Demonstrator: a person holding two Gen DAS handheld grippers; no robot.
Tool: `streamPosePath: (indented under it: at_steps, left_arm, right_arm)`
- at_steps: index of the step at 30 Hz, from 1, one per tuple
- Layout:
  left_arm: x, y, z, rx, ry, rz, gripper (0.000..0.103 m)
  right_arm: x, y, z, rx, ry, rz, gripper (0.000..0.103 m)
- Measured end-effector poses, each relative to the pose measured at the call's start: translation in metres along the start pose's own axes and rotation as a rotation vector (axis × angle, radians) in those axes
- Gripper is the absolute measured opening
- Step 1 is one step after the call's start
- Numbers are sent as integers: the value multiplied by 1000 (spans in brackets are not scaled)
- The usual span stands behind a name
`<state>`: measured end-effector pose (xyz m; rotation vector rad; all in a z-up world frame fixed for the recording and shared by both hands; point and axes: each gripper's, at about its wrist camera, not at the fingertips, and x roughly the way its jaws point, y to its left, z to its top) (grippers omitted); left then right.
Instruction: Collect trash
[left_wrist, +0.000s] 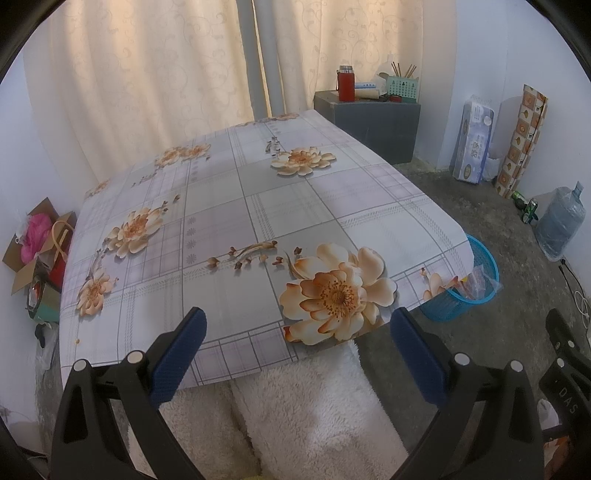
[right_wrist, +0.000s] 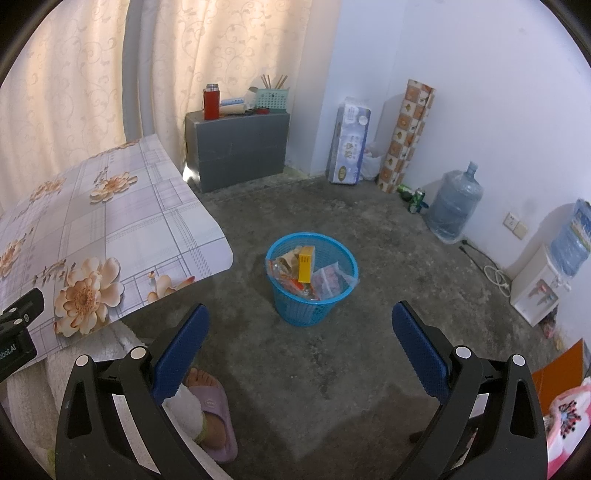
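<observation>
A blue mesh wastebasket (right_wrist: 314, 308) stands on the concrete floor beside the table's corner. It holds a yellow box (right_wrist: 306, 264) and several crumpled plastic wrappers (right_wrist: 328, 278). My right gripper (right_wrist: 299, 332) hangs open above the floor, just short of the basket, nothing between its blue pads. My left gripper (left_wrist: 297, 332) is open over the near edge of the table with its floral cloth (left_wrist: 221, 206), empty too. In the left wrist view the wastebasket (left_wrist: 476, 291) peeks out past the table's right corner with wrappers inside.
A person's white fleece legs (left_wrist: 306, 417) and a foot in a purple slipper (right_wrist: 212, 417) sit at the table's near edge. A grey cabinet (right_wrist: 236, 151), paper rolls (right_wrist: 349, 142), a water jug (right_wrist: 456, 205) and a dispenser (right_wrist: 537, 284) line the walls. A cardboard box (left_wrist: 37, 247) sits left.
</observation>
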<state>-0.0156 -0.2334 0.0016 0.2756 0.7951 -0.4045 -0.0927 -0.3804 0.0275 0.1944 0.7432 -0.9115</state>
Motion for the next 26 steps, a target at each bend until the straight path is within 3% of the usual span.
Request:
streamPosePath:
  at_steps: [17,26]
  left_arm:
    - [0,1,1,5,-2,-7,98]
    - [-6,-6,-18,17,-15,-11,98]
  right_arm:
    - [1,-1,0,-2,1,2,95]
    - [1,0,0,-2,1,2,95]
